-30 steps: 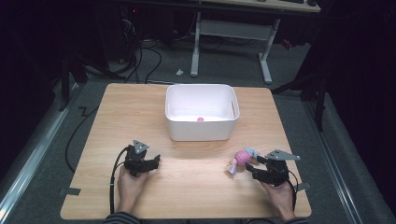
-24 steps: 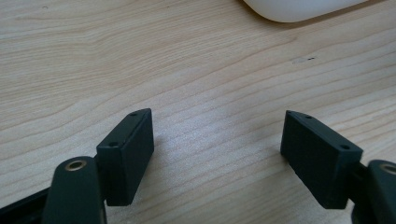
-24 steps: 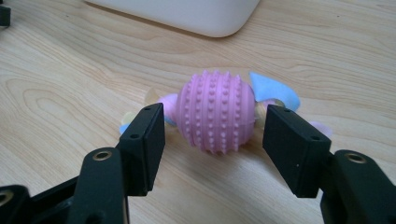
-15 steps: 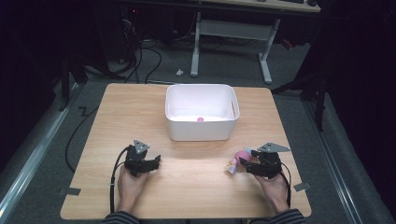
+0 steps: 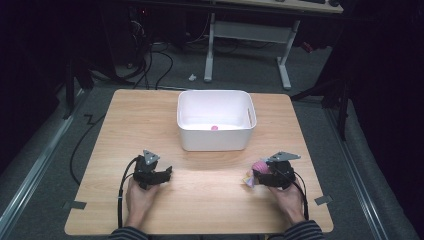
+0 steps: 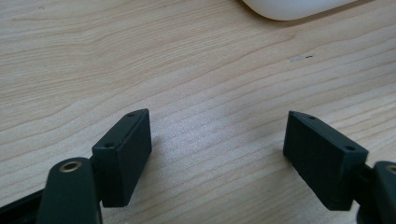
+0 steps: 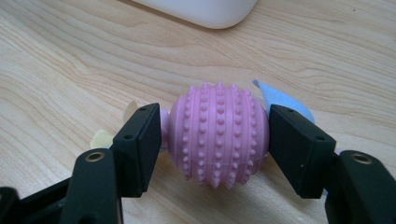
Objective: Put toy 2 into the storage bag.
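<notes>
Since the earlier frame, the right gripper has slid back toward the person with the pink studded ball toy, and its fingers have just been opening. The toy sits between them on the desk: the right-hand finger looks to touch its side, while the left-hand one seems to meet only a small nub, though contact is hard to judge. Its coloured fins poke out behind the fingers. If the fingers keep widening, the round toy may roll away across the desk; lifting now risks dropping it short of the white bin beyond the fingertips. The left gripper rests with fingers wide apart and nothing between them.
</notes>
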### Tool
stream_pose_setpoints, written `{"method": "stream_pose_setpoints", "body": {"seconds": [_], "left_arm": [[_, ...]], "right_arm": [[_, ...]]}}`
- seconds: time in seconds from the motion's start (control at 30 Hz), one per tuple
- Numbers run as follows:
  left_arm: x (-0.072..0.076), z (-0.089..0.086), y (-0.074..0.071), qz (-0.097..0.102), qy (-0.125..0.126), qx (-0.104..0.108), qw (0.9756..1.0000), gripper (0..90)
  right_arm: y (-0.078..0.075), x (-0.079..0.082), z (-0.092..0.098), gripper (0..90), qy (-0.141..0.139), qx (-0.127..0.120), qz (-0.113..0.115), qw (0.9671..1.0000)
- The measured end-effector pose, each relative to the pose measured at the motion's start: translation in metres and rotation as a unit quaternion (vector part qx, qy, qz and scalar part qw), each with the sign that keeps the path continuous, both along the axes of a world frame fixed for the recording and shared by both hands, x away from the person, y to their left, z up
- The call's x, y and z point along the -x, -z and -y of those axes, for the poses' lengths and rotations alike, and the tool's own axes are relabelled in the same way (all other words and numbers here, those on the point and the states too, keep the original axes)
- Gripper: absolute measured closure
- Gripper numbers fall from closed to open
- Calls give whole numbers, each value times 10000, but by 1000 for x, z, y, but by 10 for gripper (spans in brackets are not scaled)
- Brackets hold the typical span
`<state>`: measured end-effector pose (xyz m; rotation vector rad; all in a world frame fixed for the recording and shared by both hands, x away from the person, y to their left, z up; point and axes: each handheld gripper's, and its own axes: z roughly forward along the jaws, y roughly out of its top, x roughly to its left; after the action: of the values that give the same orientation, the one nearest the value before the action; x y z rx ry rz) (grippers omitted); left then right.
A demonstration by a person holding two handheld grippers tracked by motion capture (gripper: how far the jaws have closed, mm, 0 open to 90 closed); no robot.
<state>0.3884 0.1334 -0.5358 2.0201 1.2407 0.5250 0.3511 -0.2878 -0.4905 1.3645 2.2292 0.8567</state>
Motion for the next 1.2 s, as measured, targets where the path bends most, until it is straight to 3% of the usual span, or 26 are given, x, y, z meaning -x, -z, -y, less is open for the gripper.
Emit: {"method": "stream_pose_setpoints", "body": {"seconds": [0.33, 0.7, 0.77, 0.97, 1.2], "left_arm": [[1, 2, 0, -14, 21, -42, 10000, 205], [1, 3, 0, -34, 61, -71, 10000, 174], [1, 3, 1, -49, 126, -76, 9999, 153], [1, 3, 1, -53, 130, -75, 9999, 149], [3, 2, 1, -44, 125, -44, 9999, 165]], "right_arm": [[4, -2, -1, 398, 129, 146, -57, 9998], [3, -2, 4, 415, 195, -43, -146, 9997], [1, -2, 4, 416, 194, 57, -41, 9998], [-8, 0, 6, 416, 148, -336, 169, 9992], [-23, 10, 10, 417, 10, -492, 356, 9982]]}}
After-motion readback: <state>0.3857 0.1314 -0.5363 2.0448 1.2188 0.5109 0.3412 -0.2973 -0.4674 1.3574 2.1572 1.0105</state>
